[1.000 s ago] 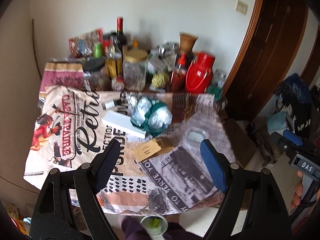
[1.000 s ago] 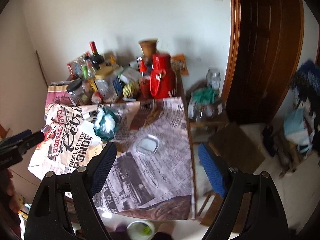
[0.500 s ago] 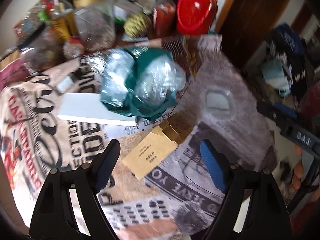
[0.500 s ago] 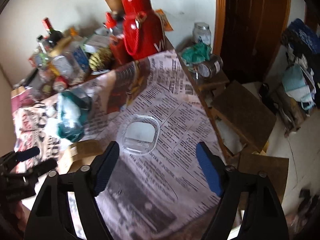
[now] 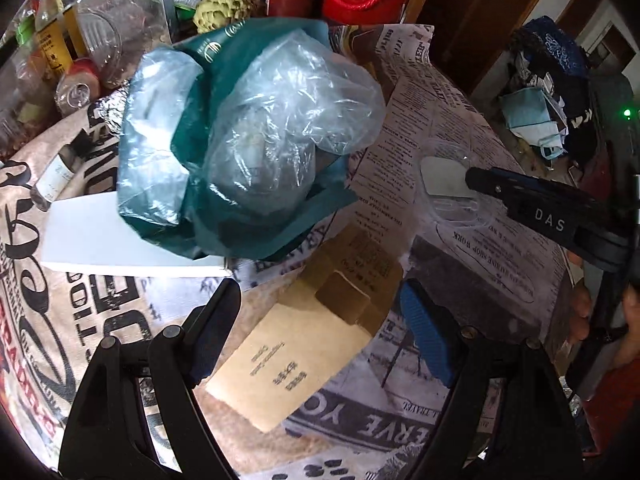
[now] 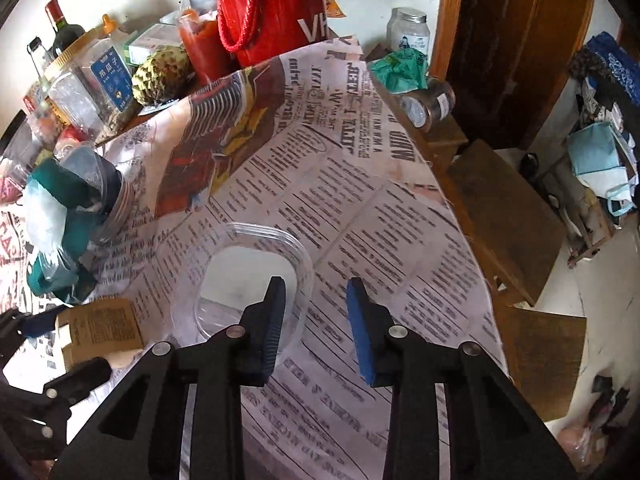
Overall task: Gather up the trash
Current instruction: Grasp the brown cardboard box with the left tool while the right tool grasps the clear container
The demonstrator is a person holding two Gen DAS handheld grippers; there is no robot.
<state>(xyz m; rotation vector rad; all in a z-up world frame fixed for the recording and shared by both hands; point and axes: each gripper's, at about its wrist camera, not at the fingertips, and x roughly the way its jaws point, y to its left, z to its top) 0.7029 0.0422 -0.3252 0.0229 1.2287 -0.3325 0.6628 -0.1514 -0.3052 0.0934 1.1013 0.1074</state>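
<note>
- Two grippers are working over a table covered with a newsprint-patterned cloth (image 6: 360,216).
- Left gripper (image 5: 320,316) is hovering with its jaws spread wide and gripping nothing; a flattened brown cardboard box (image 5: 296,344) is lying on the cloth directly between and below its fingers.
- Just beyond that box, a bundle of crumpled clear plastic bags wrapped in a teal bag (image 5: 248,136) is sitting on the cloth, partly overlapping a flat white box (image 5: 92,240) at its left.
- Right gripper (image 6: 316,320) is reaching over a clear plastic tray (image 6: 248,280) with its jaws partly apart: the left finger (image 6: 272,320) is sitting inside the tray's outline and the right finger is outside, with the tray's near rim between them. Whether the pads are touching the rim cannot be told.
- In the left wrist view, the same tray (image 5: 444,184) is lying to the right of the bundle, with the right gripper's dark arm crossing over it.
- Along the back of the table, a red thermos (image 6: 272,8), a red sauce bottle (image 6: 200,36), a green custard apple (image 6: 160,76) and a clear jar with a gold lid (image 6: 88,84) are standing close together.
- To the table's right, a wooden side bench (image 6: 512,216) is carrying a small glass jar (image 6: 410,32) and crumpled green plastic (image 6: 400,68).
</note>
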